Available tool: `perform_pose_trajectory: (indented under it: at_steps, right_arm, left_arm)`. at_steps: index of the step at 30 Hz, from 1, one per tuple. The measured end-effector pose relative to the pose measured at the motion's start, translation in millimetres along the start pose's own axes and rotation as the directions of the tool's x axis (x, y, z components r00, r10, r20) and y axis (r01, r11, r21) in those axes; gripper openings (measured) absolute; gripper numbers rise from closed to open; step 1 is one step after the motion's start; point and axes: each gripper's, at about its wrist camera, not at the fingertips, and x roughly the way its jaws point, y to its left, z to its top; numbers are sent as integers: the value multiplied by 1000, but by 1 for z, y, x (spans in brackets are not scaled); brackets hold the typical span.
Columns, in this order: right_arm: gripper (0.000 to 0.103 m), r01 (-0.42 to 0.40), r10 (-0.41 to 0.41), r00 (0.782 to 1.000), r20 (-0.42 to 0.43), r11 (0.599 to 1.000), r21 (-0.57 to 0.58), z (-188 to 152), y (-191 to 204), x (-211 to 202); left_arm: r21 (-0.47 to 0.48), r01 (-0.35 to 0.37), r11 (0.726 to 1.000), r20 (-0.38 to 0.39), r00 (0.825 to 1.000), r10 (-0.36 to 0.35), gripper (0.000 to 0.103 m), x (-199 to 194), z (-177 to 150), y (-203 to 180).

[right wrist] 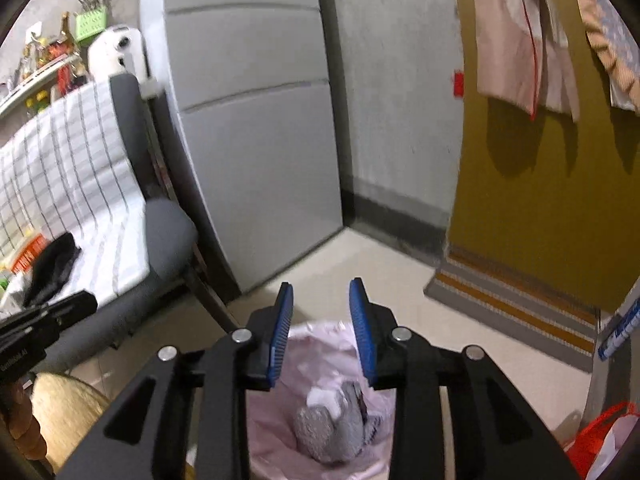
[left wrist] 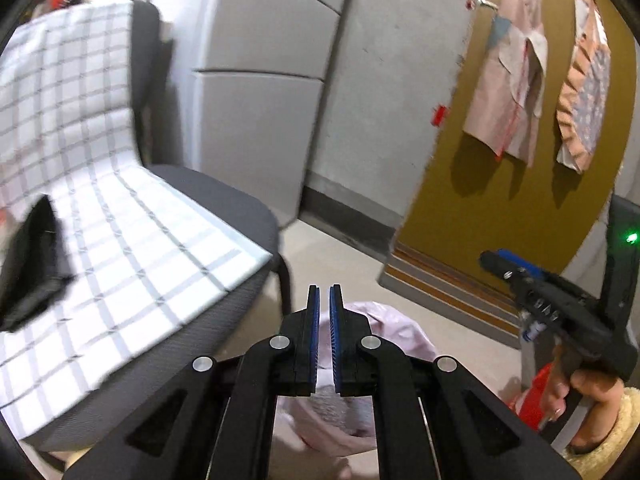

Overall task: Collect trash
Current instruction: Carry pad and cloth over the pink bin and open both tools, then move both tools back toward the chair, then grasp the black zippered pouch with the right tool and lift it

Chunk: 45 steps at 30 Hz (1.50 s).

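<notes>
Right claw [right wrist: 320, 304] is parted and empty, the bin [right wrist: 316, 420] directly beneath holding a grey wad [right wrist: 336, 428]. Left claw [left wrist: 324, 304] is nearly together, empty. Remaining trash should be sought before the claws are lowered.

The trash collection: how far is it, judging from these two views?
Done: a grey crumpled item already lies inside the pink bin bag. In hand: nothing; the right gripper is open and empty above the bag, and the left gripper is shut with nothing visible between its pads. Left: a black cloth and an orange package remain on the chair's checked cover, possibly trash.
</notes>
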Motion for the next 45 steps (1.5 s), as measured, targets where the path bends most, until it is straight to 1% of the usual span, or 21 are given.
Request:
perform_pose_trajectory:
  at_steps: [4,6,8,9,10,13,18,19,23,25,28,30,32,34,37,40,42,43,45]
  right_arm:
    - [29,-68,70,997,35,996,-54,14,32,-11]
    - [29,-115,118,993,27,988,-99,18,55,-11]
    - [29,-161,165,986,15,978,-136,20,77,-11]
    - [29,-183,186,982,5,972,-150,21,87,-10]
    - [29,-214,216,976,-6,963,-166,22,100,-9]
    - [29,-294,293,955,-39,929,-223,22,138,-7]
    - [29,-409,403,911,-88,859,-307,20,201,-7]
    - [31,-425,416,904,-99,848,-317,18,212,-7]
    - [43,-481,464,876,-135,809,-339,18,249,5]
    - [46,-502,480,864,-155,794,-341,15,267,12]
    - [55,-543,510,839,-189,770,-336,9,287,26]
    - [59,-564,527,826,-201,757,-331,5,301,36]
    - [68,-563,526,826,-202,758,-329,4,317,50]
    - [68,-555,514,831,-211,774,-305,5,327,67]
    - [68,-551,494,828,-264,804,-224,6,337,98]
    - [68,-554,488,802,-344,823,-126,2,340,126]
    - [68,-564,492,778,-392,821,-88,-5,340,137]
    - [68,-563,490,774,-400,822,-83,-9,340,139]
    - [66,-564,487,783,-386,819,-110,-14,342,136]
  left_arm:
    - [-35,-80,996,29,996,81,7,-35,-2,22]
    - [-53,-118,992,24,993,119,7,-49,-6,34]
    - [-82,-147,986,18,989,149,12,-65,-12,48]
    - [-94,-166,982,15,986,168,18,-73,-15,56]
    - [-106,-185,977,13,982,187,25,-79,-17,62]
    - [-160,-250,955,15,967,255,33,-102,-26,88]
    - [-259,-338,905,22,934,356,36,-137,-37,133]
    - [-279,-360,891,24,924,381,36,-145,-38,142]
    - [-323,-425,846,33,888,459,38,-168,-43,169]
    - [-337,-464,819,32,864,502,39,-176,-44,182]
    - [-364,-492,791,20,845,535,39,-182,-47,198]
    - [-381,-499,778,9,839,543,39,-185,-50,207]
    - [-392,-504,770,-1,837,547,39,-185,-53,213]
    - [-391,-510,766,-12,835,550,39,-182,-53,217]
    - [-383,-514,768,-18,835,549,39,-178,-53,216]
    - [-376,-513,772,-23,838,546,39,-173,-52,215]
    - [-372,-513,773,-29,839,543,39,-170,-52,215]
    - [-370,-514,774,-34,840,542,39,-169,-53,215]
    - [-369,-516,773,-40,840,541,39,-166,-54,215]
